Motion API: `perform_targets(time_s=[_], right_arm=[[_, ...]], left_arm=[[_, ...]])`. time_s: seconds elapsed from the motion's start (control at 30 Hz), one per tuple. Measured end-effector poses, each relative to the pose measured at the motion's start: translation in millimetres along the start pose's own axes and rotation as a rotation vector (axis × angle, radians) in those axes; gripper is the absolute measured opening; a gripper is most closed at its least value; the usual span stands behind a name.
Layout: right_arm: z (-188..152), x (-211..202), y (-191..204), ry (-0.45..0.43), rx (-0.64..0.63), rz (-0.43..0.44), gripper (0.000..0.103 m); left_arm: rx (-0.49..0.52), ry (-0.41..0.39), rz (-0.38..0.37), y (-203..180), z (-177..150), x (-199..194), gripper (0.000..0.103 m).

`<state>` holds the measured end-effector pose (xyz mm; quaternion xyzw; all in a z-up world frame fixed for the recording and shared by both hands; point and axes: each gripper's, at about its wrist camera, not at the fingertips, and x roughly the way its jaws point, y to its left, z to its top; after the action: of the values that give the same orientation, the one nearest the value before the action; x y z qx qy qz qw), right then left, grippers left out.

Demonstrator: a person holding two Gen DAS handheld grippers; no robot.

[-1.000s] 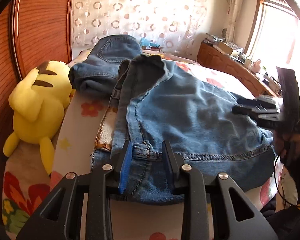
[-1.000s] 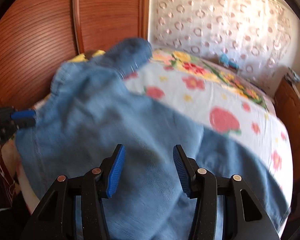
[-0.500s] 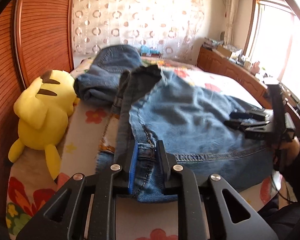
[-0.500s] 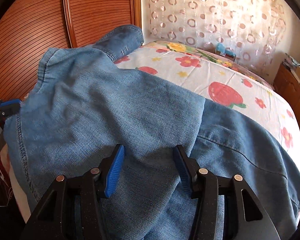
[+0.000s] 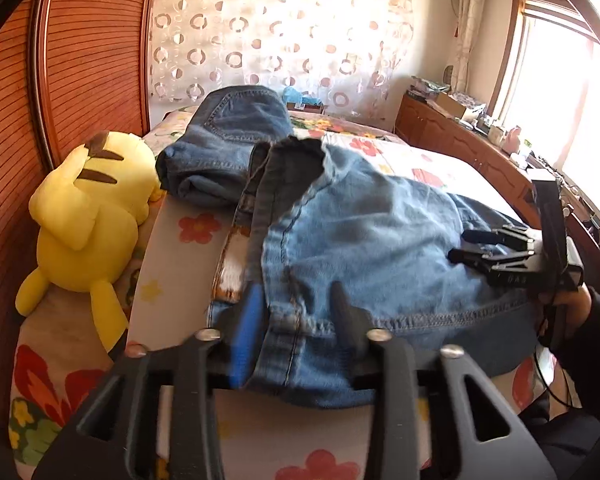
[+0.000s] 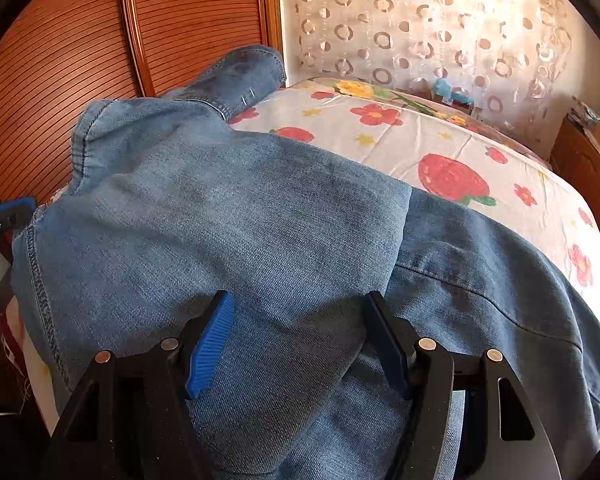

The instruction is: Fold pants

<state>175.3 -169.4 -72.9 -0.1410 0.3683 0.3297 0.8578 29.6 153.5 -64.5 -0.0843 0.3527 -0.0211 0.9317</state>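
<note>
Blue jeans (image 5: 364, 240) lie folded on the flowered bed (image 5: 188, 240). Left gripper (image 5: 296, 320) and right gripper (image 6: 300, 340) are both opening, denim between their fingers; released unevenly, the fold may slump or spring open

Off to my left a yellow plush toy (image 5: 86, 224) lies against the ribbed wooden headboard (image 5: 80, 60), its dark-tipped ears pointing up toward the wall. Under everything I see the bed sheet (image 6: 440, 148), white with red flowers, small yellow stars and a big strawberry print. Behind the bed hangs a sheer curtain (image 5: 284, 36) dotted with rings. Along the right wall runs a low wooden cabinet (image 5: 452, 136), its top crowded with boxes and small items too blurred for me to tell apart. Beyond it a bright window (image 5: 568, 92) glares white.
</note>
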Motion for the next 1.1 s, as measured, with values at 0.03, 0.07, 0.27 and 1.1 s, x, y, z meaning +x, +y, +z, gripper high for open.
perform_targets(time_s=[0.03,0.07,0.27,1.1], right_arm=[[0,0,1,-0.001,-0.001,-0.005,0.069],[-1,-1,2,-0.002,-0.003,-0.011,0.069],[-5,-3,5,-0.014,-0.002,-0.033,0.069],[-8,-3,3,-0.018,-0.001,-0.030,0.069]], left_arm=[[0.003,-0.003,-0.003,-1,3,0,0.048],[0.007,-0.004,-0.005,-1,6,1,0.049],[0.025,-0.033,0.004,-7,38,10,0.052],[0.126,0.029,0.084,-4,111,70,0.013]])
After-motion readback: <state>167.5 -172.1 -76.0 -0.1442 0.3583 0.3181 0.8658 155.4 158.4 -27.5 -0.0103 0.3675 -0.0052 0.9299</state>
